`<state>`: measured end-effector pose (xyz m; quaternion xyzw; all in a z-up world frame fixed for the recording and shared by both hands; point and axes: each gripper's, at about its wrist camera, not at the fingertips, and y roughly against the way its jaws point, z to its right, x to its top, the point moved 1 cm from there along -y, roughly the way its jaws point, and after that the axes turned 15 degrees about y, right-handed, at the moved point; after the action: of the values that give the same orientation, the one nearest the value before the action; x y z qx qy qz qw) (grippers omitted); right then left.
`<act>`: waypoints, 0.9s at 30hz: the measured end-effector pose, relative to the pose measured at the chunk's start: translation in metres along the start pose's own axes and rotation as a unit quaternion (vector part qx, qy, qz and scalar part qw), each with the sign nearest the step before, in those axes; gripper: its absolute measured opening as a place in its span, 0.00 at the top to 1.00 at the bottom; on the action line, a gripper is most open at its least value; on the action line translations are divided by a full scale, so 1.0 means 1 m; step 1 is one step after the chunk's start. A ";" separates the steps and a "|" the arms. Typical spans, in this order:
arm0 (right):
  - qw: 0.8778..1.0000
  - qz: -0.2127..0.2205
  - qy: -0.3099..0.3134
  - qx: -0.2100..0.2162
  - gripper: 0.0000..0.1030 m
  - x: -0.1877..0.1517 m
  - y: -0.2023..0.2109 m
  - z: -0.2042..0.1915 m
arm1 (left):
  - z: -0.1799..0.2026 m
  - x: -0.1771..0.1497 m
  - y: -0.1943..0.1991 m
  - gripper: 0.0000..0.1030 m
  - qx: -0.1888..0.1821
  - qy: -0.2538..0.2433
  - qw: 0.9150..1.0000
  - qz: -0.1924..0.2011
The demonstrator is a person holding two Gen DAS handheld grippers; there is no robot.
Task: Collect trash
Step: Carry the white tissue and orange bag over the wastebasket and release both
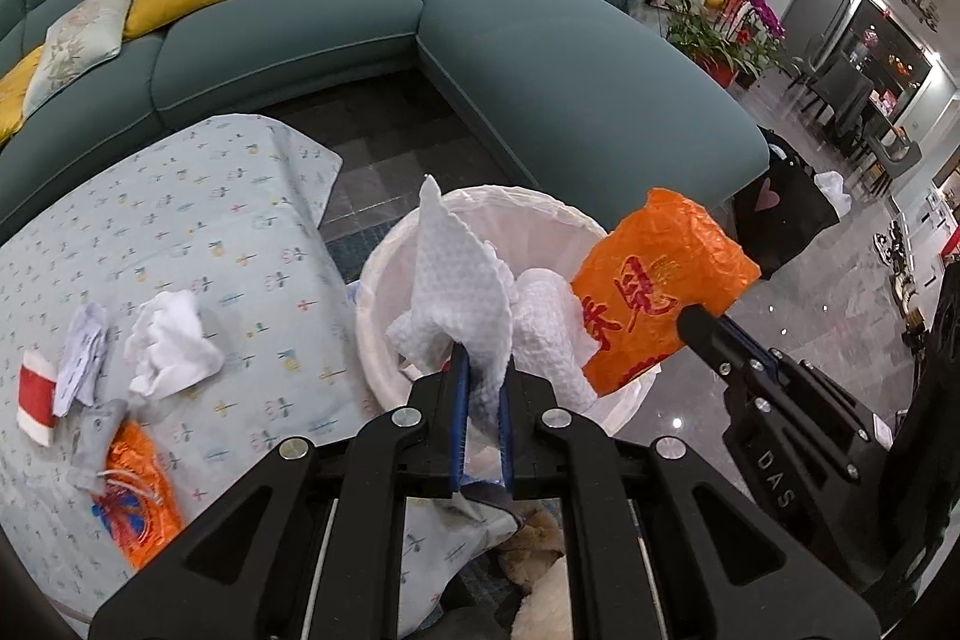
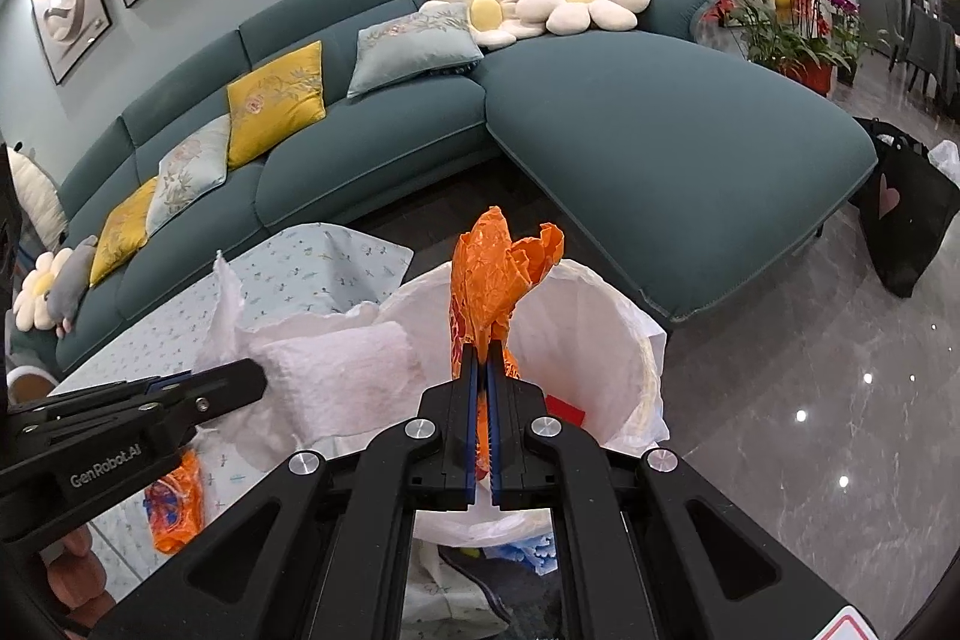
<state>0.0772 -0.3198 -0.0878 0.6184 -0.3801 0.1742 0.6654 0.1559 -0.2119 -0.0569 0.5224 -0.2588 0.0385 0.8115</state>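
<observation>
Lying on the patterned worktop [image 1: 198, 220] at the far left were seen a red-and-white packet [image 1: 35, 403], crumpled white tissues [image 1: 171, 343] and an orange wrapper [image 1: 141, 496]. Just right of the worktop's edge, a white paper towel [image 1: 459, 280] was held pinched in the nearly closed left claw [image 1: 480, 370], above the white-lined bin [image 1: 384, 304]. Farther right, an orange plastic bag [image 2: 495, 274] was clamped in the right claw [image 2: 483, 358], whose blue pads [image 2: 471, 400] were pressed tight on it over the bin's mouth. Behind stood a green sofa [image 2: 660, 148].
</observation>
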 end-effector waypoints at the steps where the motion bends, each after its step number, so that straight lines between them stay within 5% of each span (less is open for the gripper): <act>1: 1.000 -0.001 0.000 0.001 0.96 0.001 -0.003 0.000 | 0.001 0.001 -0.002 0.90 -0.002 0.001 1.000 0.000; 5: 1.000 0.000 0.002 -0.004 0.89 0.000 -0.005 -0.003 | 0.000 0.004 -0.007 0.70 0.005 0.014 1.000 0.006; 14: 1.000 -0.002 0.006 -0.001 0.87 0.005 -0.006 -0.011 | -0.015 0.003 -0.003 0.61 0.019 0.034 0.999 0.013; 27: 0.999 0.011 0.035 0.004 0.63 0.008 0.014 -0.048 | -0.058 -0.007 0.029 0.45 0.037 0.084 0.995 0.038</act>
<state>0.0864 -0.2733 -0.0692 0.6107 -0.3628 0.2043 0.6736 0.1618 -0.1468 -0.0547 0.5367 -0.2075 0.1224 0.8087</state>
